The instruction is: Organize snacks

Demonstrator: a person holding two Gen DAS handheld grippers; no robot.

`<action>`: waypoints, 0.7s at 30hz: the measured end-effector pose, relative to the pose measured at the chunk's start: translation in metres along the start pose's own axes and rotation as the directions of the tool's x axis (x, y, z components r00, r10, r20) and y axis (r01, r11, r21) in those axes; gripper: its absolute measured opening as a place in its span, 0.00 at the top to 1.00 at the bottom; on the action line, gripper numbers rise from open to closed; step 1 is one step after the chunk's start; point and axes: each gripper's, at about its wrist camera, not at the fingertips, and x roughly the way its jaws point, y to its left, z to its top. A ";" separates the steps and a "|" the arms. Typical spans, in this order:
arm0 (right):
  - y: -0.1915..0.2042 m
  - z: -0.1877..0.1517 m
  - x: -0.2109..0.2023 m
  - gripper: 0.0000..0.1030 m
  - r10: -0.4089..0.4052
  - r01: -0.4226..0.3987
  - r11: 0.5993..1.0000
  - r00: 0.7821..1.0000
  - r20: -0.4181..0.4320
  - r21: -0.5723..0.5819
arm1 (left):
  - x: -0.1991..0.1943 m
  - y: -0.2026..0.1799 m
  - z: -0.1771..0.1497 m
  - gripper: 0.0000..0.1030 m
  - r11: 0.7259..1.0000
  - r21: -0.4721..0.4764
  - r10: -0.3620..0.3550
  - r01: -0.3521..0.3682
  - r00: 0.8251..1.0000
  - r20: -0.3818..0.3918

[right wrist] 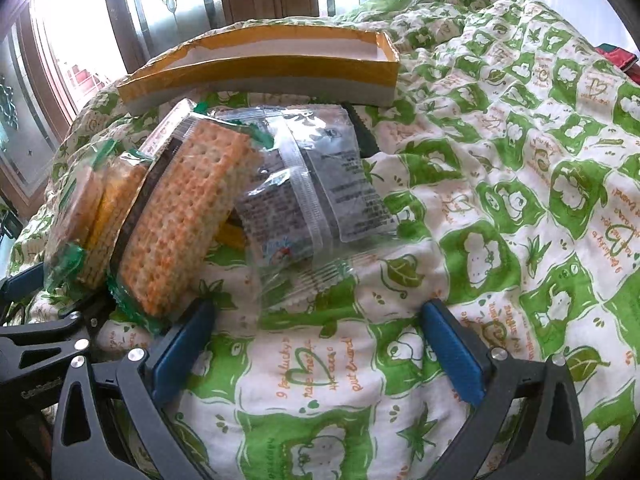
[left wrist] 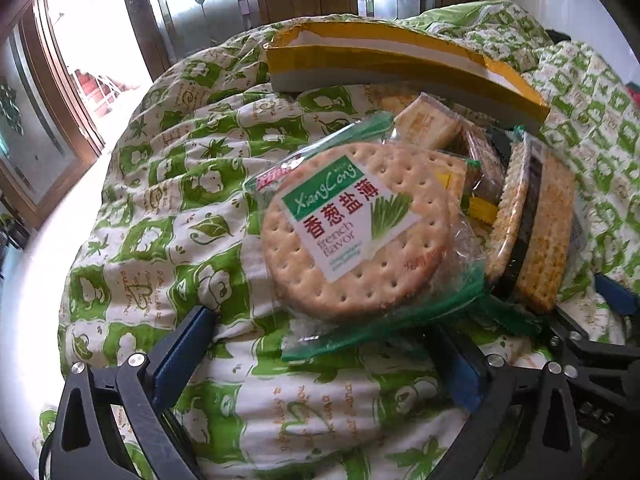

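A pile of wrapped snacks lies on a green and white quilt. In the left wrist view a round cracker pack with a green label (left wrist: 352,228) lies on top, just ahead of my open left gripper (left wrist: 324,332). A square cracker sandwich pack (left wrist: 532,224) leans on edge to its right. In the right wrist view the same square cracker pack (right wrist: 184,216) leans at the left. A clear pack with a dark snack (right wrist: 316,184) lies just ahead of my open right gripper (right wrist: 316,320). Both grippers are empty. A shallow yellow box (right wrist: 260,72) sits behind the pile; it also shows in the left wrist view (left wrist: 400,68).
The quilt (right wrist: 500,200) is rumpled, with folds rising at the right. Wooden window frames and glass (left wrist: 80,60) stand behind the bed. A red item (right wrist: 616,60) lies at the far right edge. The other gripper's black frame (right wrist: 40,344) shows at lower left.
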 end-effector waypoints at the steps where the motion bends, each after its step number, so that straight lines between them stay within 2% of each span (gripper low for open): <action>1: 0.000 0.000 -0.001 0.00 -0.001 0.001 1.000 1.000 0.000 0.000 | -0.003 0.004 -0.001 0.01 0.999 -0.017 -0.027 0.027 1.000 0.010; 5: -0.001 0.001 -0.001 0.00 0.004 -0.004 1.000 1.000 0.000 0.007 | -0.008 0.009 -0.003 0.01 0.998 -0.041 -0.052 0.053 0.998 0.027; 21: 0.001 0.003 0.003 0.00 -0.002 0.002 1.000 1.000 0.026 0.006 | -0.009 0.007 -0.004 0.01 0.999 -0.033 -0.038 0.039 0.999 0.033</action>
